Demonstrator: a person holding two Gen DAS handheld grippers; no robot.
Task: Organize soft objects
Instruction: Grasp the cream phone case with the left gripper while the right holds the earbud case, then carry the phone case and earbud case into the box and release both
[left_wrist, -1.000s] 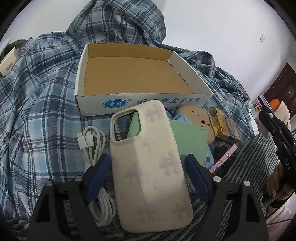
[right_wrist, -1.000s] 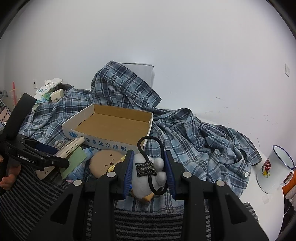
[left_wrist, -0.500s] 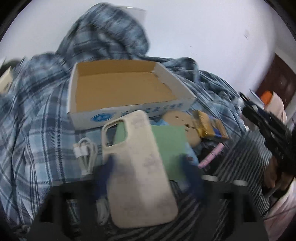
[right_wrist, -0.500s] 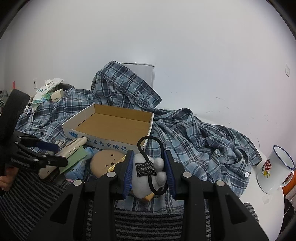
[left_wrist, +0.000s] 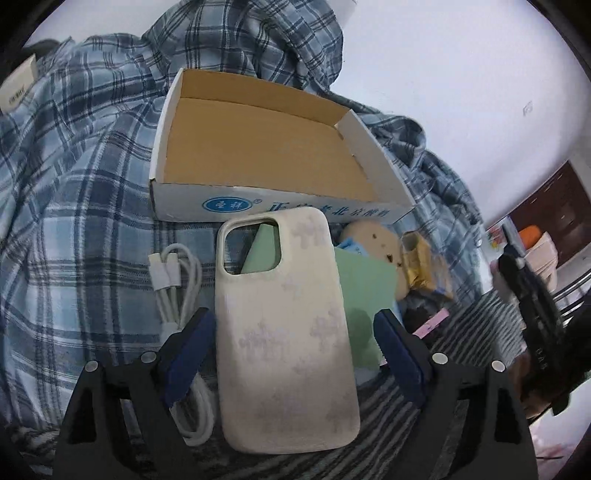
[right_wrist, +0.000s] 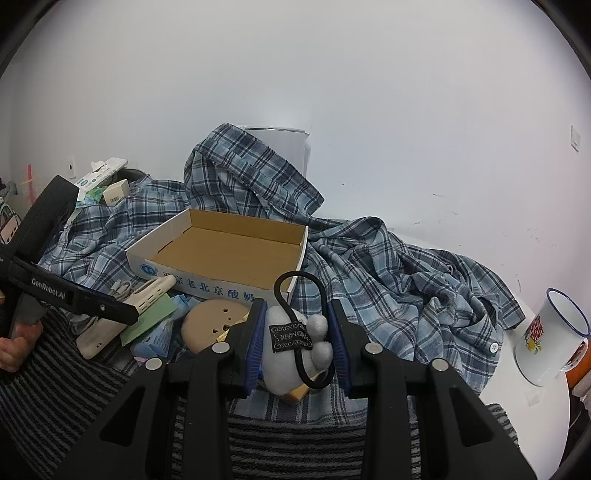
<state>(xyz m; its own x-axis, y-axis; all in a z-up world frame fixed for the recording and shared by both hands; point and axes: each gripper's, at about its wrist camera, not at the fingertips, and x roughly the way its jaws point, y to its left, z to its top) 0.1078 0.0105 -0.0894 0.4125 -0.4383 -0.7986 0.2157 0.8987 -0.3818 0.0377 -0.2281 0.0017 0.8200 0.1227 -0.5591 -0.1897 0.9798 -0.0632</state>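
Phone case (left_wrist: 284, 332), cream with faint cross marks, is seen nearest in the left wrist view, lying between the closing jaws of the left gripper (left_wrist: 295, 350); its left edge seems to touch the left pad, while a gap shows at the right. It is judged light, rubbery and bendable, best taken across its long edges. A white cable (left_wrist: 181, 295) lies at nine o'clock of it. In the right wrist view, a grey plush toy (right_wrist: 291, 347) with a black loop is pinched by the right gripper (right_wrist: 295, 339). At twelve o'clock a cardboard tray (right_wrist: 207, 273) rests on a plaid shirt (right_wrist: 406, 288); Chinese characters are printed on its wall. "GenRobot.AI" is read on the left gripper.
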